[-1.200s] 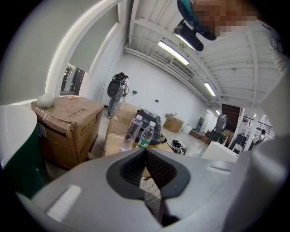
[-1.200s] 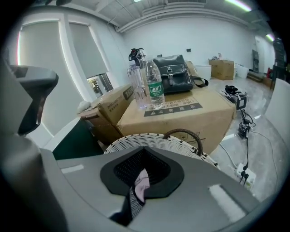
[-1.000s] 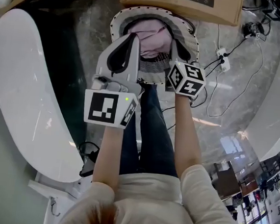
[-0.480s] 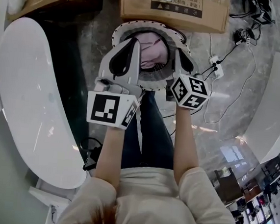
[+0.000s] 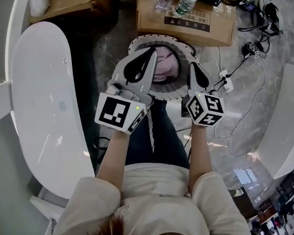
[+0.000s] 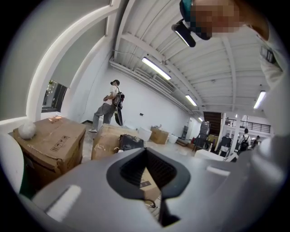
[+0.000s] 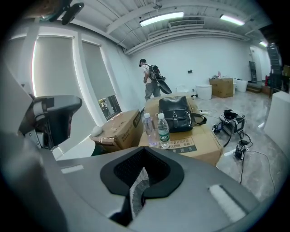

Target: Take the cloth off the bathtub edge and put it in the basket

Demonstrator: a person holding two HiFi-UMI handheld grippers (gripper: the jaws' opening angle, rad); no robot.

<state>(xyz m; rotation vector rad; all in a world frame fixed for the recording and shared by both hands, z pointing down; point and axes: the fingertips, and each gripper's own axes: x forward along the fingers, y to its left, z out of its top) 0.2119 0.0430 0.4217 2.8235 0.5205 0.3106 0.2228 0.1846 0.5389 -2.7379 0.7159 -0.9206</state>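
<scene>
Down on the floor, just in front of a cardboard box [image 5: 207,24] and beside the white bathtub [image 5: 39,104], stands the round basket [image 5: 162,38], with the pink cloth [image 5: 166,64] lying inside it. Both tools hover above the basket's near rim. The left tool [image 5: 153,53] is closed on nothing, and so is the right tool [image 5: 191,67].

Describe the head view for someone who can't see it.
A person holds the left tongs and right tongs, both shut, above a round white basket with a pink cloth inside. A white bathtub lies at left; cardboard boxes and bottles sit beyond.
</scene>
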